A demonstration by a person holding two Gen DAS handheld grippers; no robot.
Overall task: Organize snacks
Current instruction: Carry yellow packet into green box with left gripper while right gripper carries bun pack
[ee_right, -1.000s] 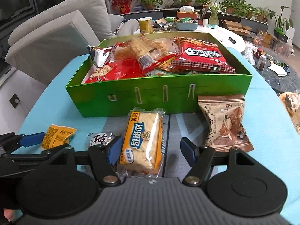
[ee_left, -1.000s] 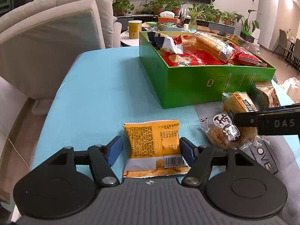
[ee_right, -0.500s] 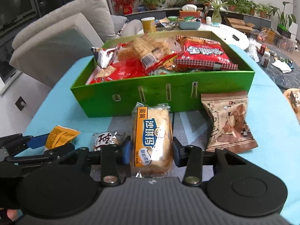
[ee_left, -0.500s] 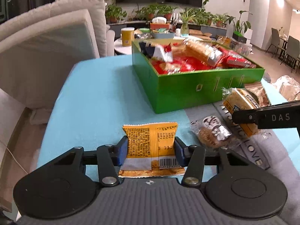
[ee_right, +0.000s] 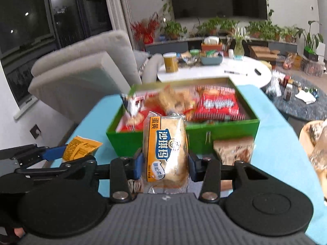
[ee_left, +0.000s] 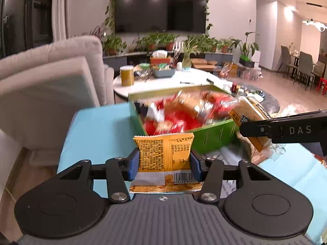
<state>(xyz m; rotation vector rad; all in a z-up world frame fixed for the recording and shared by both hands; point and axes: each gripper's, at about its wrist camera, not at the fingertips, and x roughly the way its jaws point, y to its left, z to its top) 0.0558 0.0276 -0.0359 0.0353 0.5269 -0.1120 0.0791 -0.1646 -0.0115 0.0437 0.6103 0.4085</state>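
My left gripper [ee_left: 164, 164] is shut on a flat orange snack packet [ee_left: 163, 155], held up off the blue tablecloth [ee_left: 98, 126]; the same packet [ee_right: 80, 147] shows at the left of the right wrist view. My right gripper [ee_right: 164, 164] is shut on a clear-wrapped yellow cake pack [ee_right: 165, 149], also lifted; that pack [ee_left: 247, 118] appears at the right of the left wrist view. Ahead of both stands the green box [ee_right: 224, 134] filled with red and orange snack bags.
A brown nut packet [ee_right: 233, 149] lies on the table in front of the box, right of my right gripper. A grey sofa [ee_left: 47, 77] stands to the left. Behind the box is a white round table [ee_right: 235, 71] with a yellow canister and clutter.
The left gripper closed on the orange packet, the right gripper's jaws closed on the cake pack, and both rose off the table. The box now sits lower in both views.
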